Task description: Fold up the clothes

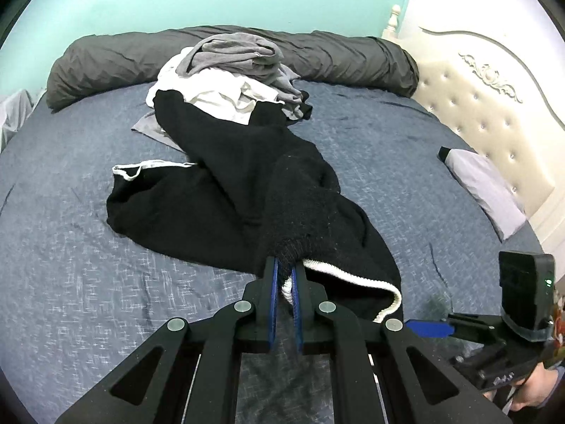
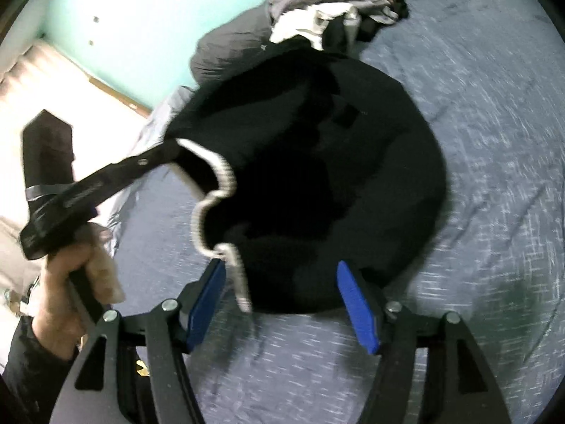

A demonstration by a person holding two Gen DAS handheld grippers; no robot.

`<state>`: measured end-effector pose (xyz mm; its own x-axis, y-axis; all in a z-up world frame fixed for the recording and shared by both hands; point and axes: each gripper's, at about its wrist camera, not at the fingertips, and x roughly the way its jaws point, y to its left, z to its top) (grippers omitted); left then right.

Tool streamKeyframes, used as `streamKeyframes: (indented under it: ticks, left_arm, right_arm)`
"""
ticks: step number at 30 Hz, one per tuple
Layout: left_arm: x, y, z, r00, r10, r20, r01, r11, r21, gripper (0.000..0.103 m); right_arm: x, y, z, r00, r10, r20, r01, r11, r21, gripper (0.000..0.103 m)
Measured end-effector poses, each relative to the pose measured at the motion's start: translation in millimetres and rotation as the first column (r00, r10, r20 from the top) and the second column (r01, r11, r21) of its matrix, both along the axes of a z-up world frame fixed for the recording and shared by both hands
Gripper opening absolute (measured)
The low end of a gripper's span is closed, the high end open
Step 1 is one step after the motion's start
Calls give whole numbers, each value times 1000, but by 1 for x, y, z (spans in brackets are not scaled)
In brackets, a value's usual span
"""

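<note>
Fingers of the left gripper [image 1: 285,279] pinch the black garment's [image 1: 226,190] white-edged hem, lifting it off the bed [image 1: 70,282], while the right gripper [image 2: 282,304] gapes beside the hem for a second hold.

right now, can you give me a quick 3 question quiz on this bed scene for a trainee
1. True or false: the left gripper is shut on the white-trimmed edge of the black garment.
2. Multiple choice: the right gripper is A) shut on the garment, B) open, with the garment's near edge between its blue pads, C) shut on nothing.
3. Short answer: what lies behind the black garment, in front of the rolled dark grey duvet?

Key
1. True
2. B
3. A pile of grey and white clothes
</note>
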<state>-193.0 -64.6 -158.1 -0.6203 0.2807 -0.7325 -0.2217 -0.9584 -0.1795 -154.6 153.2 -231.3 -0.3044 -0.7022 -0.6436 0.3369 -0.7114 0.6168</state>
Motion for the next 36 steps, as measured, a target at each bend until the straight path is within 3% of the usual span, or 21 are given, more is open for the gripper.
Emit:
streamKeyframes:
  ticks: [3, 9, 10, 12, 13, 14, 15, 21, 25, 28, 30, 36]
  left_arm:
    - [-3, 2, -1, 1000, -3, 0, 3, 1000, 15, 8]
    - [-2, 9, 2, 1000, -14, -2, 14, 1000, 26, 8]
    - [-2, 10, 2, 1000, -16, -2, 16, 1000, 26, 8]
    - [0, 13, 1, 1000, -22, 0, 22, 1000, 22, 8]
    - [2, 13, 0, 1000, -24, 0, 24, 1000, 20, 8]
    - [3, 12, -1, 1000, -22, 1, 22, 1000, 21, 8]
    - [5, 11, -4, 1000, -16, 6, 16, 1000, 26, 8]
    - [11, 8, -31, 997, 6, 78, -11, 998, 63, 8]
    - [14, 24, -43, 994, -9, 105, 6, 1000, 28, 10]
    - [17, 32, -40, 996, -4, 92, 4, 1000, 0, 19]
    - [18, 40, -32, 998, -11, 64, 15, 999, -52, 35]
    - [18, 64, -11, 997, -73, -16, 68, 975, -212, 44]
  right_arm:
    - [5, -6, 3, 1000, 25, -7, -25, 1000, 10, 67]
    - [2, -17, -20, 999, -24, 27, 20, 991, 135, 65]
    - [1, -17, -24, 999, -34, 32, 29, 989, 142, 61]
    - [-1, -17, -30, 998, -46, 37, 41, 990, 137, 32]
    - [-2, -17, -31, 998, -48, 27, 43, 987, 153, 25]
    - [-3, -16, -30, 999, -53, 11, 50, 984, 173, 10]
    - [-3, -13, -27, 998, -62, -10, 63, 980, 186, 7]
    - [-9, 34, -1, 978, -162, -129, 188, 956, 223, 4]
    - [-11, 52, 13, 973, -163, -162, 200, 948, 248, 4]
    - [-10, 53, 17, 975, -147, -164, 186, 950, 251, 4]
    - [-9, 54, 19, 976, -138, -169, 179, 950, 257, 4]
    - [-10, 55, 15, 978, -140, -158, 176, 954, 244, 4]
